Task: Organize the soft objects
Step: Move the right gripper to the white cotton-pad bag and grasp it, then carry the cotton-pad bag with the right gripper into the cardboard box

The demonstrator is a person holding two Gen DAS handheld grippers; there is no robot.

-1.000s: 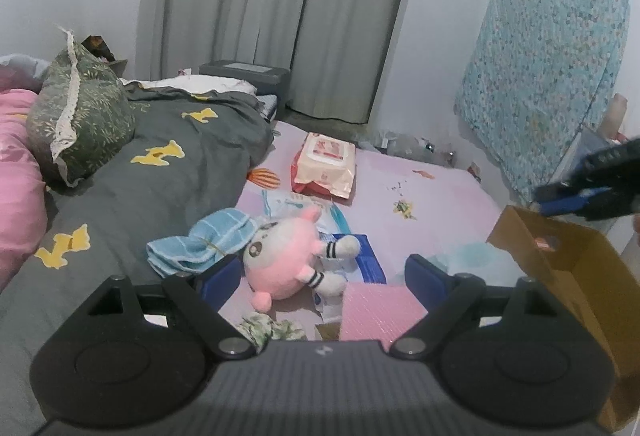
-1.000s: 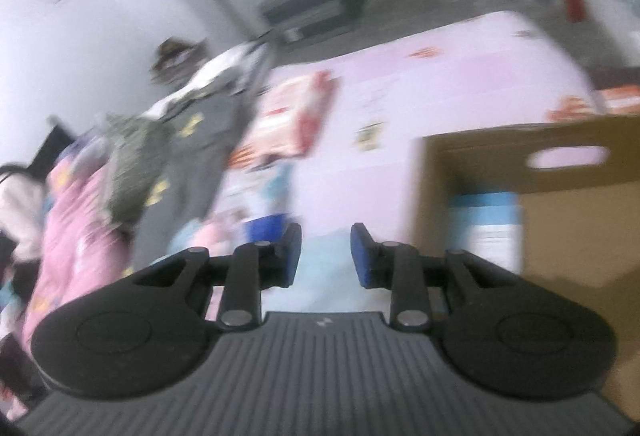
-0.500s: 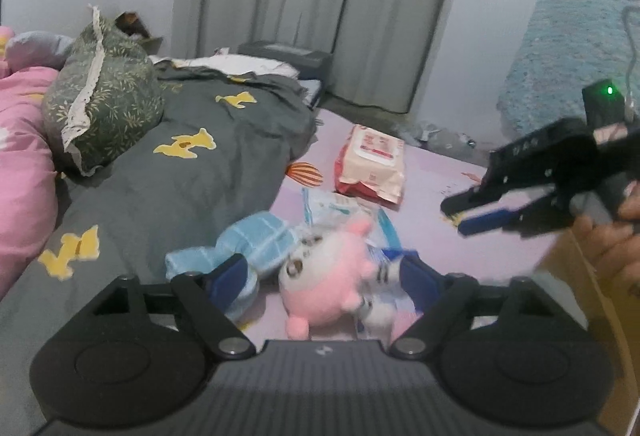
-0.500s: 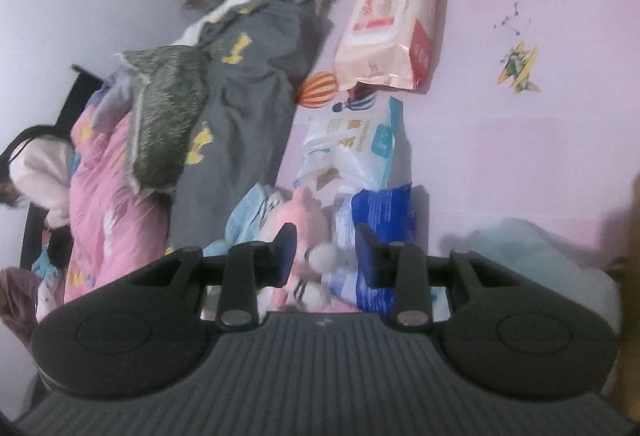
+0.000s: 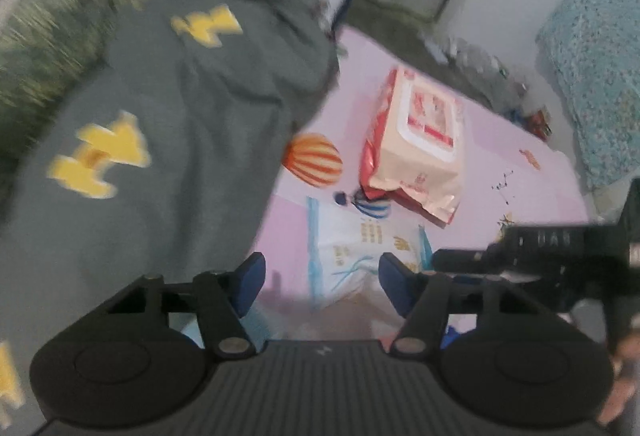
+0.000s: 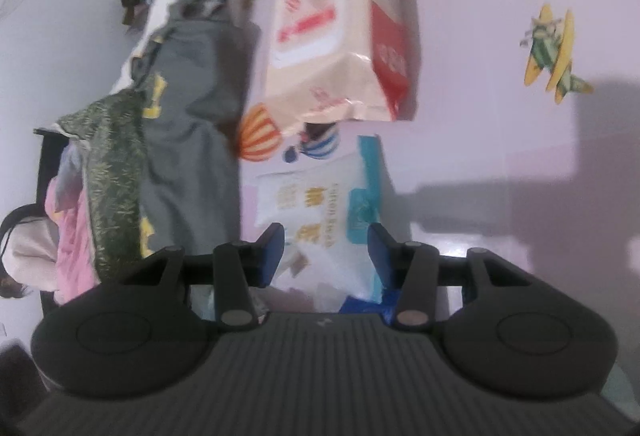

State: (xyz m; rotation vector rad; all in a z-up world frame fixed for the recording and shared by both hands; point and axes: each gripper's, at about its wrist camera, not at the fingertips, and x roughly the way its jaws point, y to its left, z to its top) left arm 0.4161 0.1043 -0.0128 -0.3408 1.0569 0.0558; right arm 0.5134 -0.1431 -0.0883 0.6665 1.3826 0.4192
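Observation:
A white and blue soft tissue pack (image 5: pixel 360 252) lies on the pink mat, and it also shows in the right wrist view (image 6: pixel 320 212). My left gripper (image 5: pixel 322 284) is open just above its near end. My right gripper (image 6: pixel 324 248) is open with the same pack between its fingers, not closed on it. The right gripper's body shows in the left wrist view (image 5: pixel 532 264) at the right. A larger pink and red wipes pack (image 5: pixel 420 140) lies beyond, also seen in the right wrist view (image 6: pixel 340 24). The pink plush toy is hidden below both grippers.
A grey blanket with yellow shapes (image 5: pixel 160 124) covers the bed at the left, with a green pillow (image 6: pixel 112 164) and pink bedding (image 6: pixel 68 236). A patterned blue cloth (image 5: pixel 600 76) hangs on the right wall. A blue packet edge (image 6: pixel 360 304) lies under the right gripper.
Both grippers have dropped low and forward over the white and blue pack. The right gripper has opened wider. The plush toy and blue cloth have gone out of view.

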